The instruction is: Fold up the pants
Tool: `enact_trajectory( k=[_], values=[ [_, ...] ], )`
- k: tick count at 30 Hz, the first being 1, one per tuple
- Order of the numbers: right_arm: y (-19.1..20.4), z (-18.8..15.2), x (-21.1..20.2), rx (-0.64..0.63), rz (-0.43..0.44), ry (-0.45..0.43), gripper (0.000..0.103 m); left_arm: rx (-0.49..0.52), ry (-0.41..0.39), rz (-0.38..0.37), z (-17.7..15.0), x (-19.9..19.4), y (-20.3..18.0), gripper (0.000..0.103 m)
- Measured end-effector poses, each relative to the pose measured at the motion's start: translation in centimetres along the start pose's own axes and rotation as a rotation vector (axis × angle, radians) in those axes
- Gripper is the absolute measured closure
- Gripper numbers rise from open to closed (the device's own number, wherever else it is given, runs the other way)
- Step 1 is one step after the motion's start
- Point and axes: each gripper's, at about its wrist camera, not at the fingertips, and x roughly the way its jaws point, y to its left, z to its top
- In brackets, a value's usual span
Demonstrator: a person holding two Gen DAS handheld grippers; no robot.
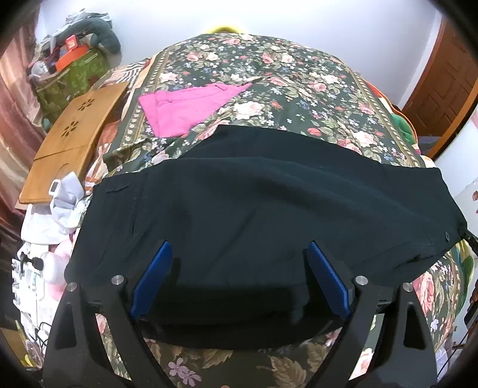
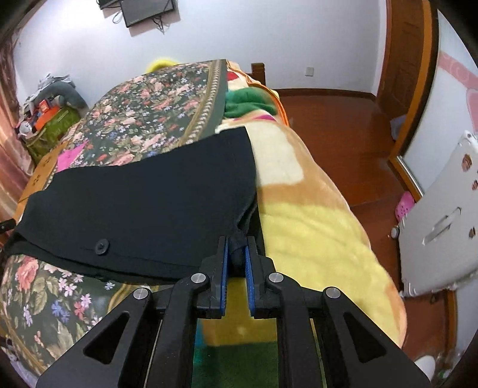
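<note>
Black pants (image 1: 254,215) lie part-folded across the floral bedspread (image 1: 269,77); my right tool (image 2: 237,253) pinches their end fabric, left tool (image 1: 240,277) spread above them, so I should carry the fold level, keeping edges aligned.

A home bedroom: bed under a floral bedspread (image 1: 298,89), fleece blanket (image 2: 313,209), wall-mounted screen (image 2: 146,10), wooden door (image 1: 442,89).

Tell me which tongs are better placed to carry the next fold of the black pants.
Probably right: the right tongs already pinch the black pants at an edge, while the left tongs stand wide open above the cloth, holding nothing.
</note>
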Motion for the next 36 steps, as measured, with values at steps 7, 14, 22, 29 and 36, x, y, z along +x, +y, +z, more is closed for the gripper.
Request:
enact_trajectory(
  k=[7, 14, 22, 29, 36],
  values=[
    [1.0, 0.7, -3.0, -0.036, -0.057, -0.061, 0.055, -0.014, -0.030, 0.047, -0.3, -0.9, 1.7, 0.011],
    [5.9, 3.6, -5.1, -0.115, 0.043, -0.161, 0.033, -0.073, -0.088, 0.050, 0.7, -2.7, 5.3, 0.011],
    [15.6, 7.6, -3.9, -0.249, 0.265, -0.192, 0.033, -0.111, -0.136, 0.130, 2.7, -3.6, 10.7, 0.011],
    [23.7, 9.7, -0.3, -0.401, 0.369, -0.132, 0.033, -0.162, -0.085, 0.150, 4.2, -1.7, 16.6, 0.011],
    [30.3, 10.5, 5.5, -0.512, 0.432, -0.019, 0.033, -0.231, 0.009, 0.050, 5.1, 3.0, 21.1, 0.011]
  ],
)
